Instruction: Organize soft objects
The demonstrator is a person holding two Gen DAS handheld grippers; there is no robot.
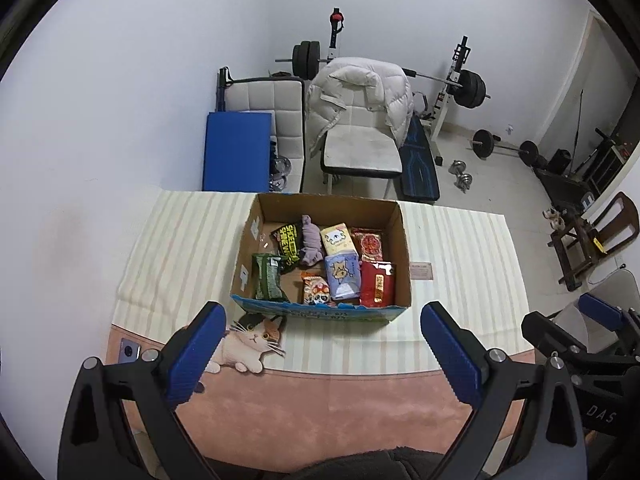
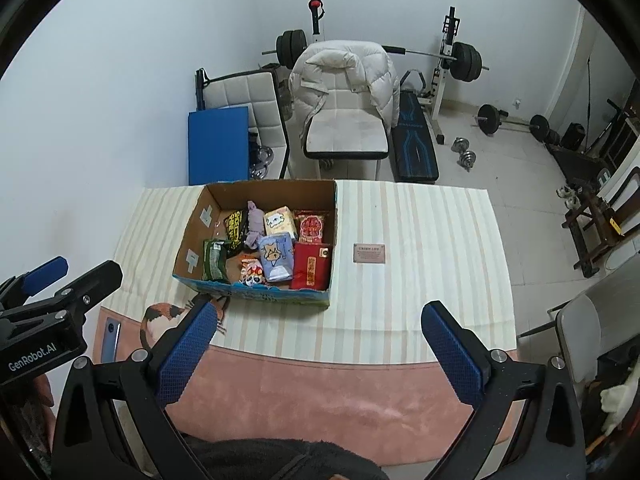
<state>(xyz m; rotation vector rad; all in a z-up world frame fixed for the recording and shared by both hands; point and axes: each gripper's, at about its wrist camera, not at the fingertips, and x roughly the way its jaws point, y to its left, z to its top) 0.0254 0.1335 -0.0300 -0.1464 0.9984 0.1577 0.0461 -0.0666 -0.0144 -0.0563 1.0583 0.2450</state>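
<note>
Above the striped tablecloth, both grippers hover level, jaws apart, before the box.

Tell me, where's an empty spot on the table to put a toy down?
Right of the cardboard box, the striped cloth is bare except a small label. The pink strip near both grippers is free too. Inside the box is crowded with packets.

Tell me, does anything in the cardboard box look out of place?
The purple cloth lies crumpled among neat packets in the box. The box's near edge looks torn and jagged. Nothing is spilled.
</note>
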